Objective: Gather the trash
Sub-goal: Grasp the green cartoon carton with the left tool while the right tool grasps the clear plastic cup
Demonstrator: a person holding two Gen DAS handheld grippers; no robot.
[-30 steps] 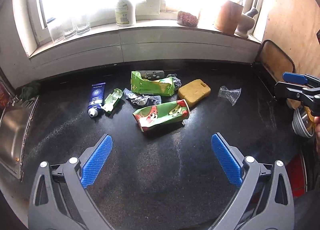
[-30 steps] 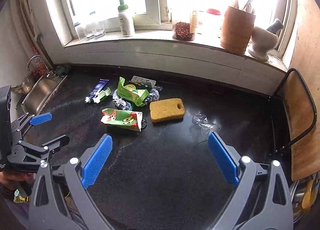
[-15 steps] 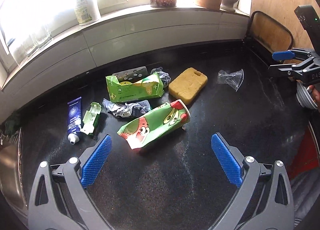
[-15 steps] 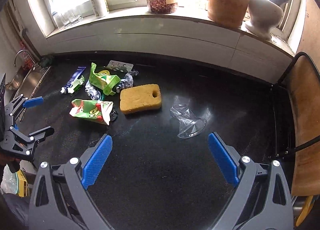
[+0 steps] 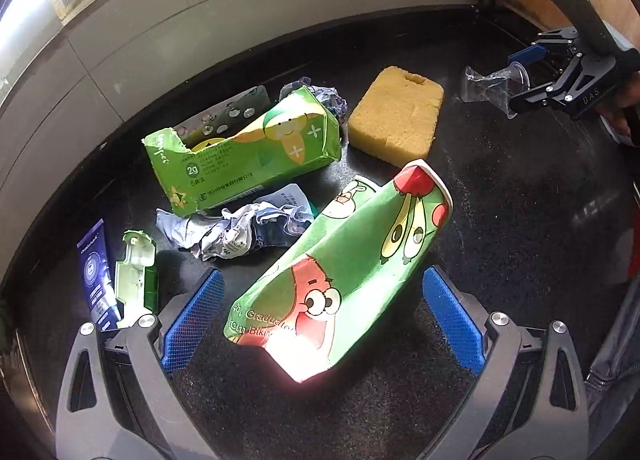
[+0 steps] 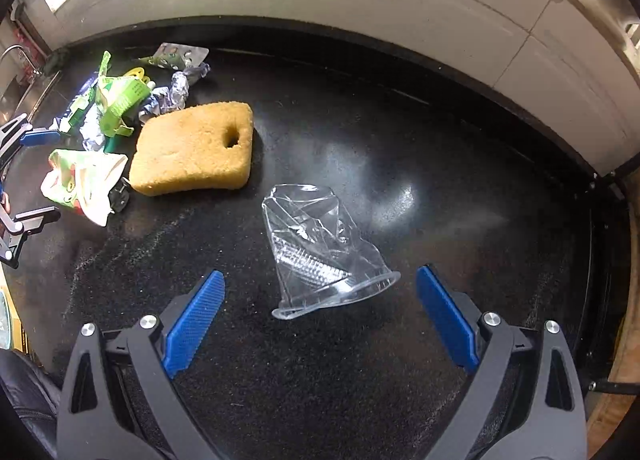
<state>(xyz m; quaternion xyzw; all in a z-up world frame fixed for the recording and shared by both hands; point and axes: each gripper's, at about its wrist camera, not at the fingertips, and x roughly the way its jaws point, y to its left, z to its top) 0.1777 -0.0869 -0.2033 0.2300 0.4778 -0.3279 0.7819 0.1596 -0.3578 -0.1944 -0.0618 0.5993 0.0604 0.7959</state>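
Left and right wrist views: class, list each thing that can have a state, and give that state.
left gripper: open, straddling the cartoon cup
right gripper: open, around the plastic cup
cartoon cup: crushed, on its side
plastic cup: crumpled, lying down
green carton: torn open
wrapper: crumpled
sponge: lying flat

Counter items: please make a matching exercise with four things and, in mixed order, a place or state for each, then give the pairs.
Things:
1. crushed paper cup
2. clear plastic cup
3. yellow sponge
4. blue tube

Places or states:
A. between the open left tongs
B. far left, beside a green plastic piece
C. has a hole near one end
D. crumpled, between the open right tongs

Pairs: 1-A, 2-D, 3-C, 4-B
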